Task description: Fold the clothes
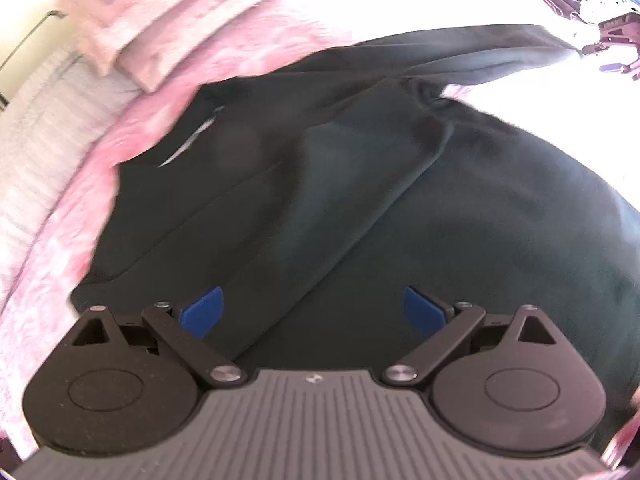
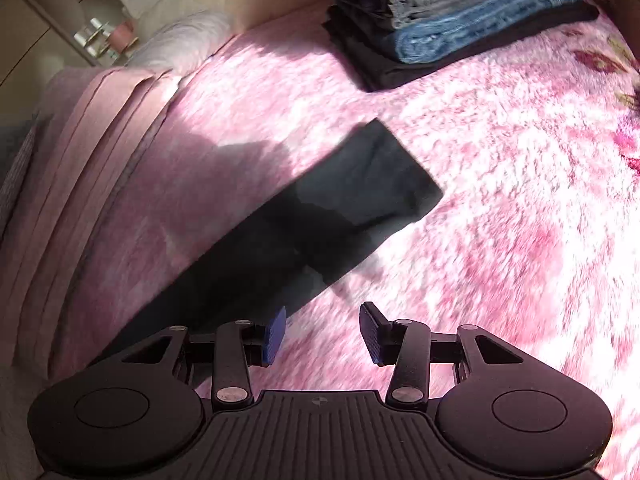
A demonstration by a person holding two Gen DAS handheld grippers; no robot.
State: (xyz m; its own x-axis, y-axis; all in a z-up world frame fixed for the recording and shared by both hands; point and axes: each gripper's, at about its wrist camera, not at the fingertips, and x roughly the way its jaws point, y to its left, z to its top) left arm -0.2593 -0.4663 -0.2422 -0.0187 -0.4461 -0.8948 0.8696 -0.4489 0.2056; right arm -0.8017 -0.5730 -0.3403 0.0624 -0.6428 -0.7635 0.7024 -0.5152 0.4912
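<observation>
Two empty tongs (image 1: 312, 308) (image 2: 322, 330), one black garment (image 1: 320, 184).

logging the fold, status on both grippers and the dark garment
Left gripper open, empty, over dark garment. Right gripper open, empty, beside its leg on pink blanket. Folded stack well clear.

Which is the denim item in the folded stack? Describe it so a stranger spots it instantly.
Start at the fluffy pink blanket covering the bed. At its far edge sits a stack of folded clothes. The blue denim piece lies near the bottom, brighter than the dark garments around it.
</observation>
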